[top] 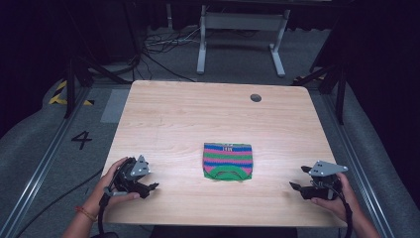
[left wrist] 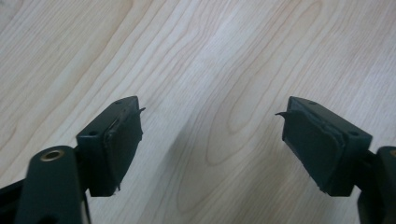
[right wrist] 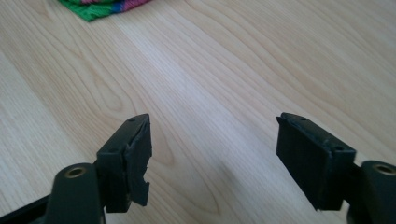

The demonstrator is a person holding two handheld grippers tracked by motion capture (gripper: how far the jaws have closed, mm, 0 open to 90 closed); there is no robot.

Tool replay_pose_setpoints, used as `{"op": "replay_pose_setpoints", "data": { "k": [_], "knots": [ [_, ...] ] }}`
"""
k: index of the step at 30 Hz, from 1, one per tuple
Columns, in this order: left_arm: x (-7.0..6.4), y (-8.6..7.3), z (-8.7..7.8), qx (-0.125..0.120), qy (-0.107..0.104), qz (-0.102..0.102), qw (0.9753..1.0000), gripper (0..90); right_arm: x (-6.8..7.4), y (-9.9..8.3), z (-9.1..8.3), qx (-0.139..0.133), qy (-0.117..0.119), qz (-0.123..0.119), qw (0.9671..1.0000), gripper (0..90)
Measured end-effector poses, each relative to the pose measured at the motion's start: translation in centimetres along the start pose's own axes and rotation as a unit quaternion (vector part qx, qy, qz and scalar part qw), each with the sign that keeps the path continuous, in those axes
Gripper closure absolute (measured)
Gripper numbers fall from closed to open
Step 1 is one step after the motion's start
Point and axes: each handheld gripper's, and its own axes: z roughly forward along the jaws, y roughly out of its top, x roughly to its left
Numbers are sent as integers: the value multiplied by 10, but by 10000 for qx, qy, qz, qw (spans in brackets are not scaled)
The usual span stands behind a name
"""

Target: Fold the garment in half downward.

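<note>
Pale wood lies bare all round your striped cloth point(top: 227, 161), which sits folded flat a little toward your side of the table's point(top: 163, 114) middle, well in from every edge. Your left gripper point(top: 148, 188) and right gripper point(top: 298, 186) rest near the front edge, one either side of the cloth and well apart from it, both spread wide and holding nothing
</note>
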Motion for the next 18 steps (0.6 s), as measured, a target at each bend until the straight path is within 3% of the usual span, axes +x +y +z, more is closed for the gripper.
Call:
{"op": "replay_pose_setpoints", "data": {
  "k": [5,10,14,18],
  "knots": [
    [4,-15,-3,-29,-67,-214,9997,200,-5,-17,-2,22,-48,280,9996,256],
    [6,-24,-5,-117,-88,-384,9992,211,-7,-27,-7,-15,-36,359,9993,245],
    [8,-36,-7,-243,-97,-619,9977,205,-13,-41,-13,-120,-38,681,9976,236],
    [11,-44,-9,-345,-83,-856,9957,182,-12,-52,-14,-100,26,780,9969,219]
  ]
}}
